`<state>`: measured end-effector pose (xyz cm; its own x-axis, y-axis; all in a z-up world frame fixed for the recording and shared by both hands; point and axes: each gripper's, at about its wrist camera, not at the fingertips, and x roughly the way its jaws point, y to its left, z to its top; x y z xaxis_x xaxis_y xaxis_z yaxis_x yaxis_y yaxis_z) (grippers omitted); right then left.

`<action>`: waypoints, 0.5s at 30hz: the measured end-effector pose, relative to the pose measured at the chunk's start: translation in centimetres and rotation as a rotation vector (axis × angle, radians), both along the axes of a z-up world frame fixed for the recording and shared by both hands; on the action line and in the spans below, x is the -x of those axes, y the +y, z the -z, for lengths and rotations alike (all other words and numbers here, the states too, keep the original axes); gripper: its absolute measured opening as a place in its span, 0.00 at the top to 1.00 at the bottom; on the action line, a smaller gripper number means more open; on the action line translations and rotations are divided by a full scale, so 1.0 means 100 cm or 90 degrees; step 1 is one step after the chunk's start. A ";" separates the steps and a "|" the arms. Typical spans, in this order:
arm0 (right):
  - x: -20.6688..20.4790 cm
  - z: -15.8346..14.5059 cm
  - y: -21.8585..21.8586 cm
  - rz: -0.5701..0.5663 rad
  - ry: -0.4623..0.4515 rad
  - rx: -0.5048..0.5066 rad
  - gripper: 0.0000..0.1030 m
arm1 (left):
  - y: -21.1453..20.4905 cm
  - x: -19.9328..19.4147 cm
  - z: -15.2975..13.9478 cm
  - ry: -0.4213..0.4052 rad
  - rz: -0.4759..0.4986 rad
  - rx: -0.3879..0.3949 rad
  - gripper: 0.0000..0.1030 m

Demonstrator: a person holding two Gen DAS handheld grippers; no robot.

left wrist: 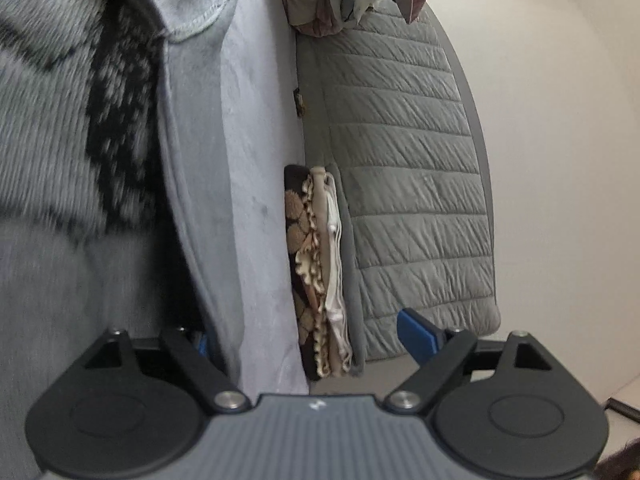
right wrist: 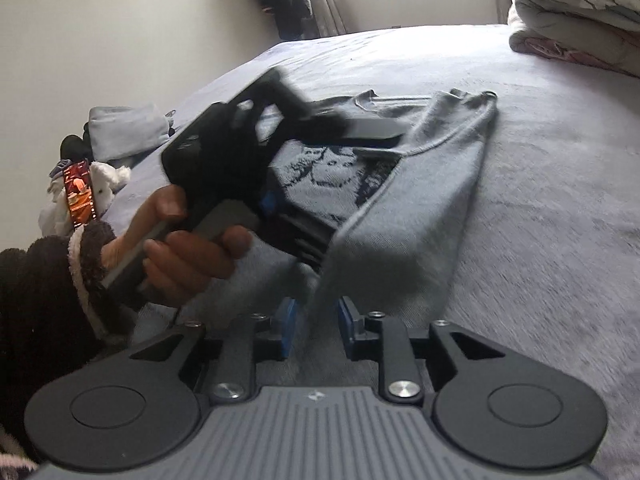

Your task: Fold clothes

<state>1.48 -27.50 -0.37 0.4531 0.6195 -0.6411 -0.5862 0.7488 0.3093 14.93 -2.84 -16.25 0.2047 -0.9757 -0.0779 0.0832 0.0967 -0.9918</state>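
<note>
Left gripper point(left wrist: 308, 336) jaws wide apart, held in the person's left hand point(right wrist: 188, 248). Right gripper point(right wrist: 316, 320) jaws slightly apart, blue pads point(right wrist: 346, 318) clear of cloth.

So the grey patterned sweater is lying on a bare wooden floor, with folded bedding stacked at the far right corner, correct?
Not quite. The grey patterned sweater lies on a bed with a pale bedspread, not on a bare wooden floor. The right wrist view shows this. The folded bedding is indeed stacked at the far right corner.
</note>
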 end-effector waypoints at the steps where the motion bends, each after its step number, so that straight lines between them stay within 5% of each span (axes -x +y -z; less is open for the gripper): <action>1: 0.000 0.001 -0.006 0.006 0.005 0.000 0.75 | -0.002 0.005 0.001 -0.001 0.006 -0.005 0.15; 11: 0.012 -0.005 -0.051 0.048 0.009 -0.019 0.75 | -0.026 0.060 0.004 -0.008 0.083 -0.039 0.14; 15: 0.011 -0.007 -0.062 0.089 0.005 -0.036 0.75 | -0.045 0.079 -0.009 -0.029 0.139 -0.099 0.14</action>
